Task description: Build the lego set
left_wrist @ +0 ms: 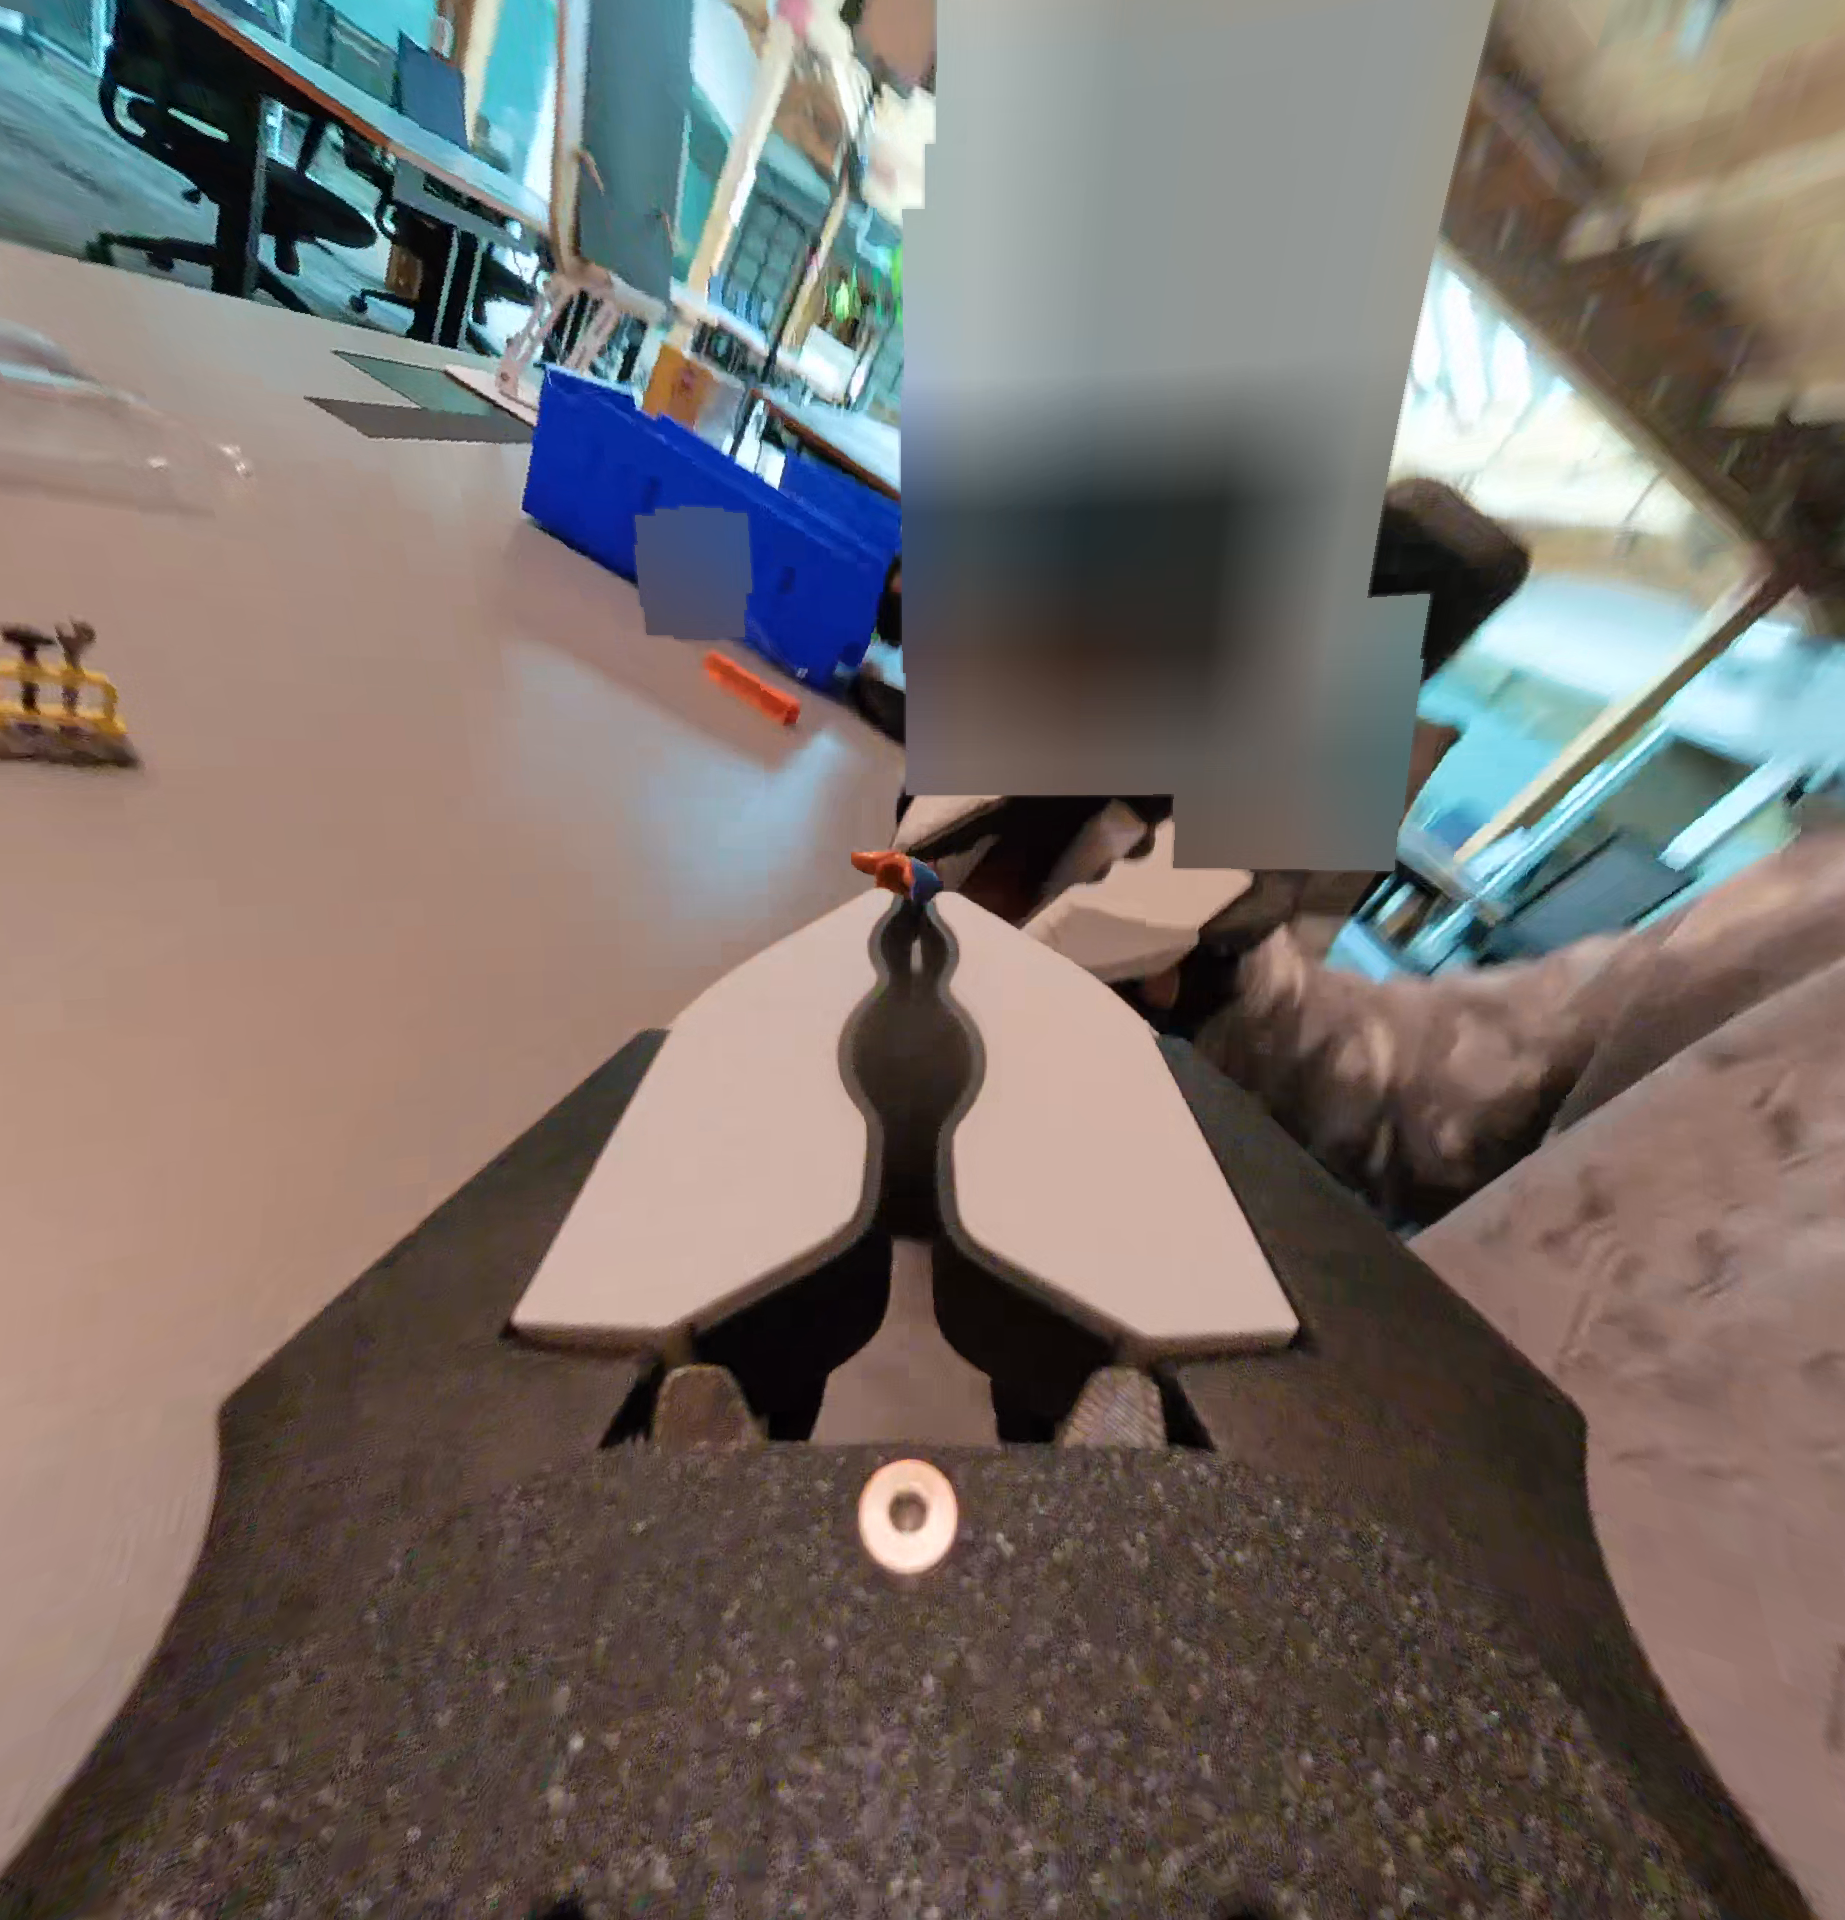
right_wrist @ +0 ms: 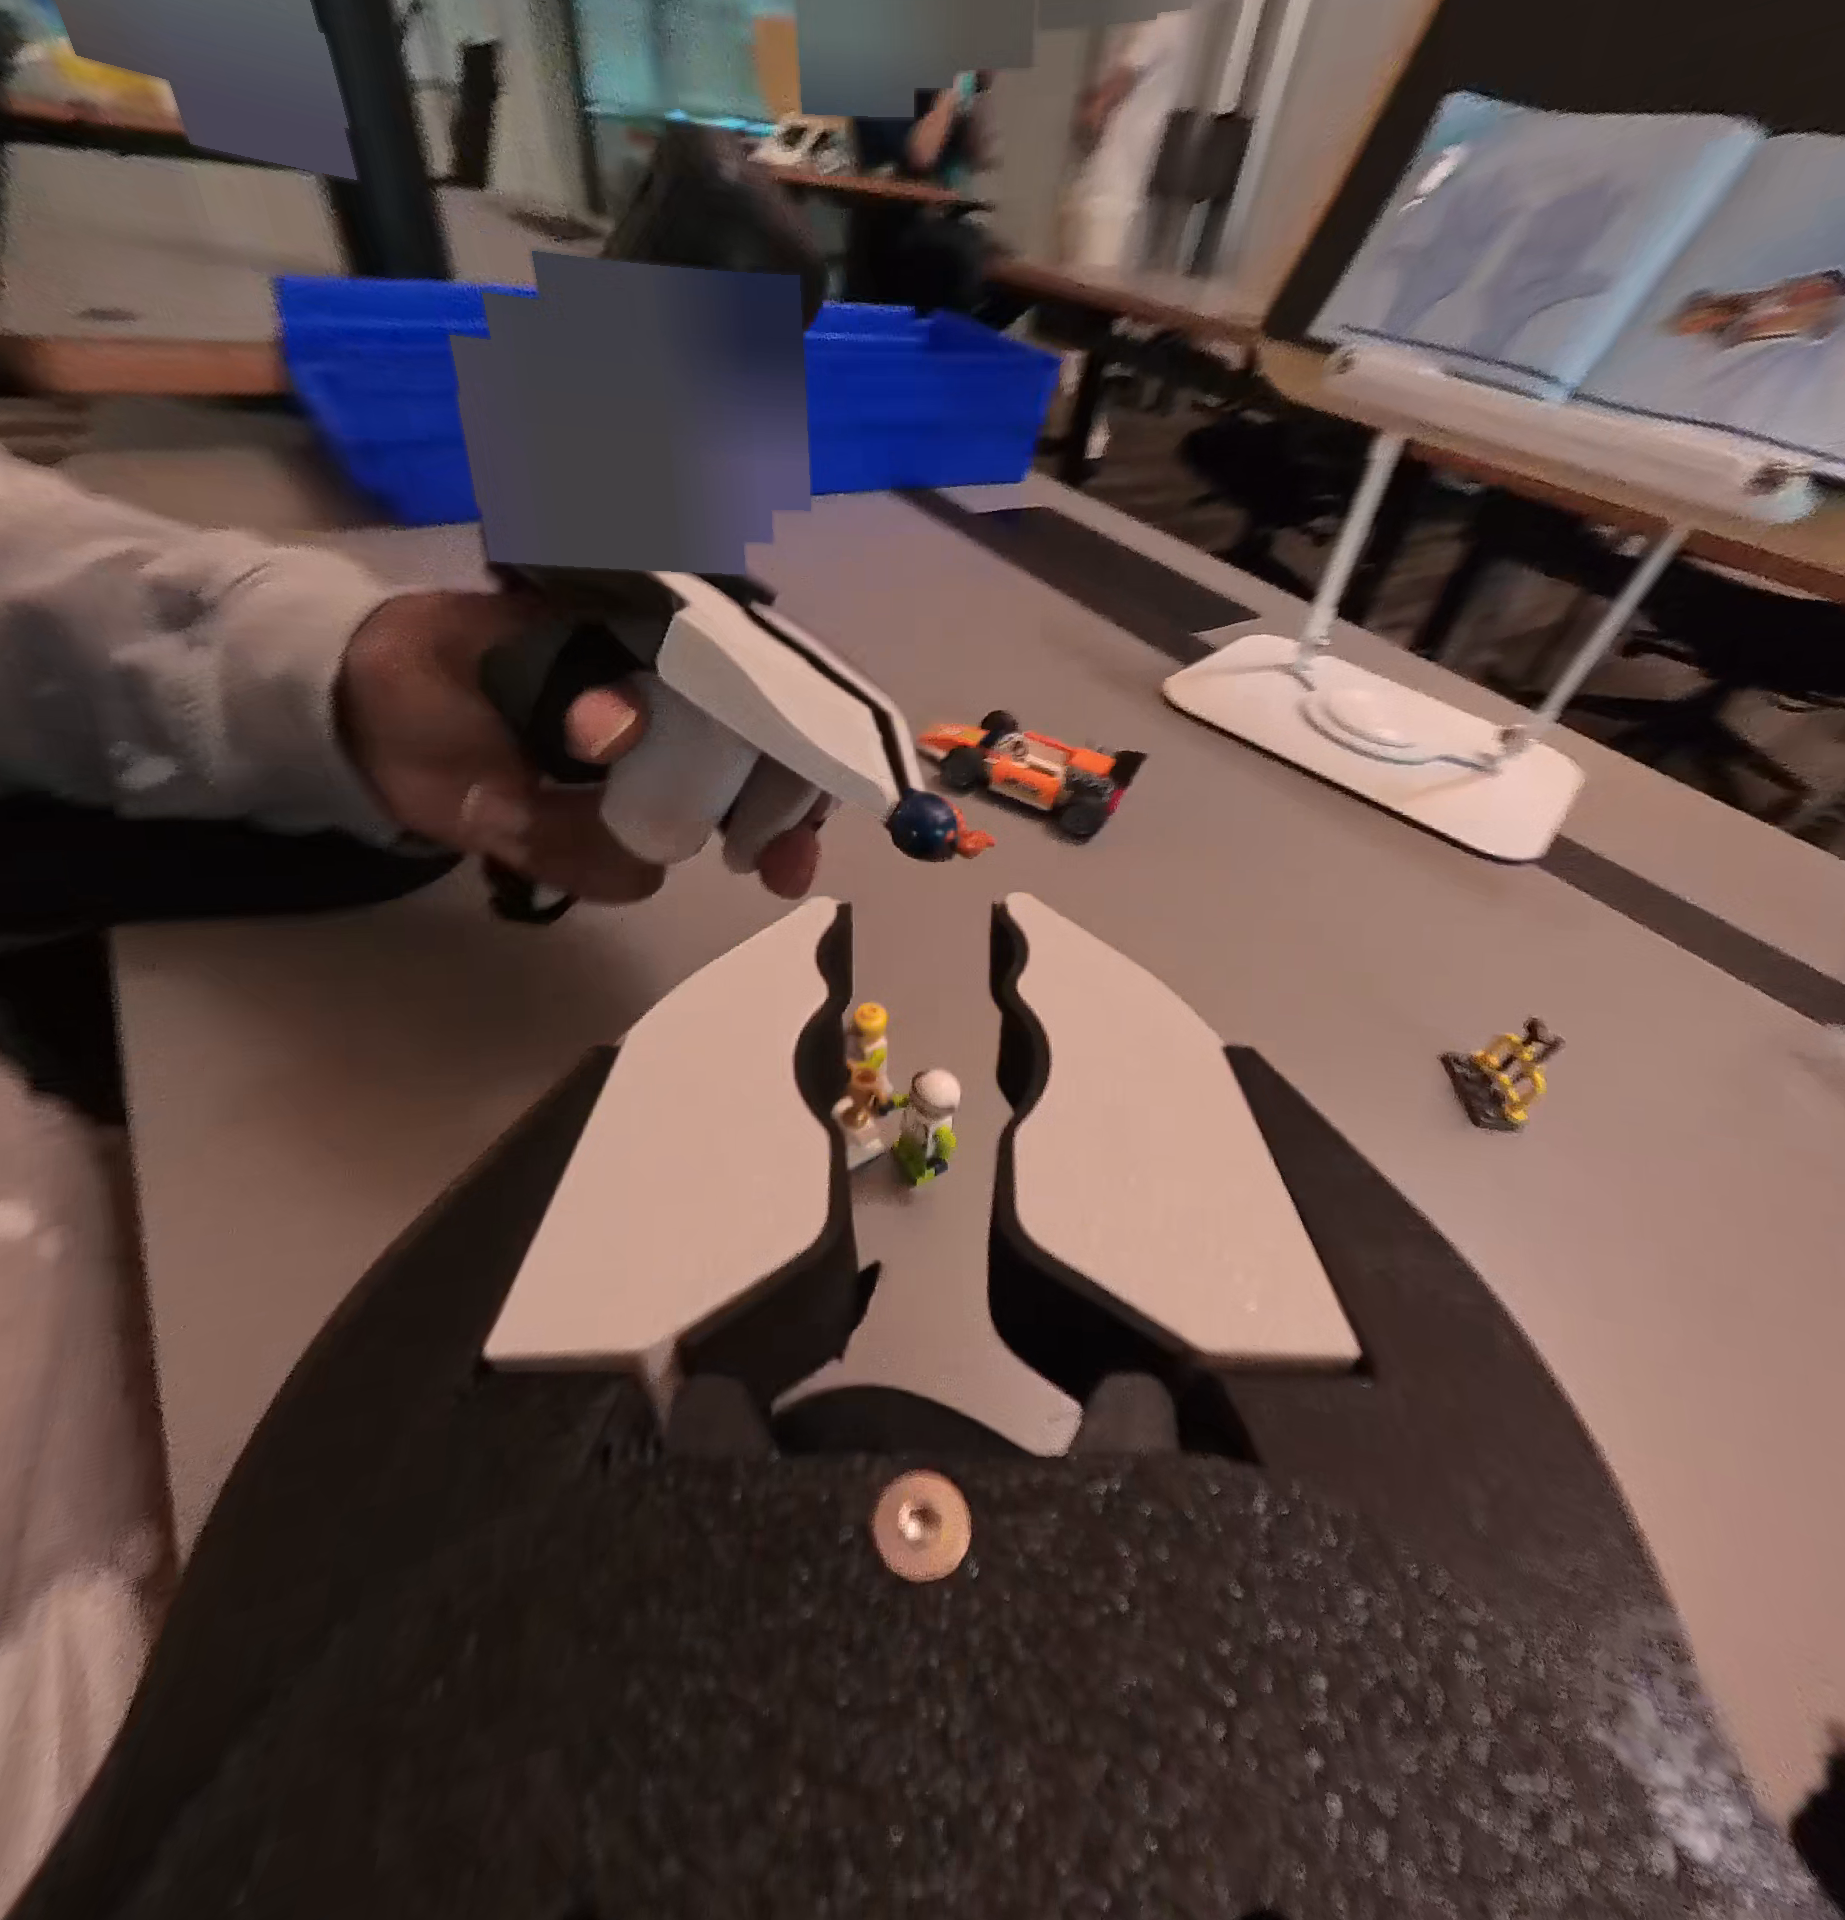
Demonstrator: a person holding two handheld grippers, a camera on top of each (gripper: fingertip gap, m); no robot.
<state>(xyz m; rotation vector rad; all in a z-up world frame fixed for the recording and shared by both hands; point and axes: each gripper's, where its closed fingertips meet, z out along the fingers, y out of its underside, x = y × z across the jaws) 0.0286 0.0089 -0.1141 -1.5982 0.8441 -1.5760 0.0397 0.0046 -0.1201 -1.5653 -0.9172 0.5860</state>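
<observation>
The small blue-and-orange lego piece [right_wrist: 933,828] is pinched at the very tips of the left claw [left_wrist: 910,902], held above the worktop [right_wrist: 1261,1039]. It looks light, hard and slick, so easily twisted loose; a hold across its round blue body seems safest. The right claw [right_wrist: 920,914] hangs spread and empty over two minifigures [right_wrist: 913,1101]. Farther off sits the orange race car [right_wrist: 1032,769], with a yellow-railed piece [right_wrist: 1503,1075] to the right. An open booklet [right_wrist: 1604,270] stands far right; no writing on it is clear enough to make out.
</observation>
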